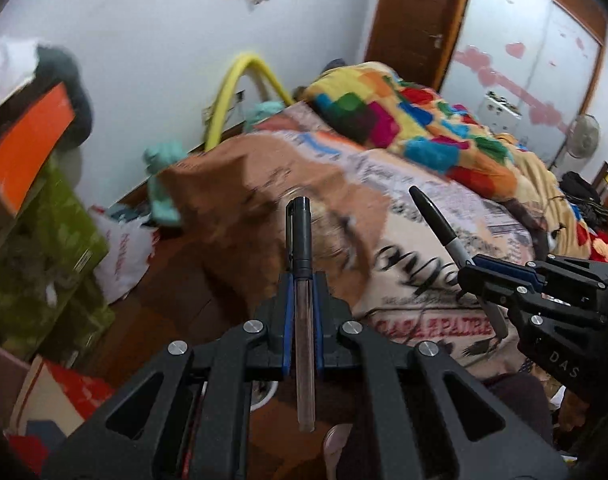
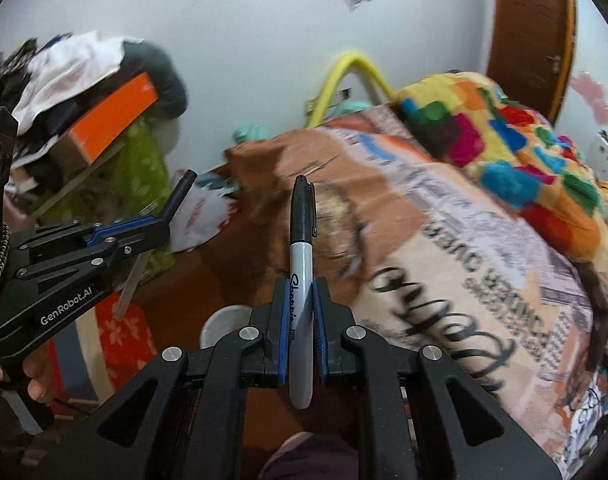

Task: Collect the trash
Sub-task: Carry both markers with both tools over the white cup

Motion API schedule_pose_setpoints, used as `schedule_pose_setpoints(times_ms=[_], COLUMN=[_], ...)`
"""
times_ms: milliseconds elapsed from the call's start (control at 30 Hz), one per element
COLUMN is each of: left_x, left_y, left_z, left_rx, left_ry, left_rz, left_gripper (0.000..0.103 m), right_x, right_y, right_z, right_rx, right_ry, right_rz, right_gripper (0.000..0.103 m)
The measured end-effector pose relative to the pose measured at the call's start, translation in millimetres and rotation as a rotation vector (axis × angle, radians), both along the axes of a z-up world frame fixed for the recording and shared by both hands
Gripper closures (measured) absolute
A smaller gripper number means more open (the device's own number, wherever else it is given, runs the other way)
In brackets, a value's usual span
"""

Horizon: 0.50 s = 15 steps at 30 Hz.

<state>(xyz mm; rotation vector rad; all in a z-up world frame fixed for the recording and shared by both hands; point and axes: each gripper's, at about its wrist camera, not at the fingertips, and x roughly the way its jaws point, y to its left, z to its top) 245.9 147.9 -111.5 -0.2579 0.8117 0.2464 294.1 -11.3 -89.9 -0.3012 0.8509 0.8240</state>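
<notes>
My left gripper (image 1: 303, 280) is shut on a clear-barrelled pen with a black cap (image 1: 301, 240), held upright above the floor beside the bed. My right gripper (image 2: 301, 288) is shut on a grey Sharpie marker with a black cap (image 2: 301, 248), also upright. The right gripper with its marker (image 1: 444, 228) shows at the right of the left wrist view. The left gripper (image 2: 159, 224) with its pen (image 2: 179, 194) shows at the left of the right wrist view. Both are held in the air, apart from each other.
A bed with a newspaper-print blanket (image 1: 424, 248) and a colourful patchwork blanket (image 1: 404, 112) fills the right. A white plastic bag (image 1: 123, 252) lies on the brown floor. Green boxes (image 1: 43, 248) and an orange box (image 1: 27, 140) stack at left. A white bucket rim (image 2: 223, 320) sits below.
</notes>
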Motion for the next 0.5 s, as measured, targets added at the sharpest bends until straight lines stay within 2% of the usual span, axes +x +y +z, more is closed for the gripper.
schedule_pose_setpoints(times_ms=[333,500], left_x=[-47,-57], left_y=[63,82], left_z=[-56,-99], left_rx=[-0.054,-0.101], left_ry=[0.126,0.211], left_rz=[0.109,0.140], left_gripper=[0.096,0.096], right_x=[-34,-41], right_y=[71,99], right_z=[-53,-88], right_rx=[-0.061,-0.112], right_ry=[0.113,0.184], right_rz=[0.120,0.157], right_gripper=[0.093,0.093])
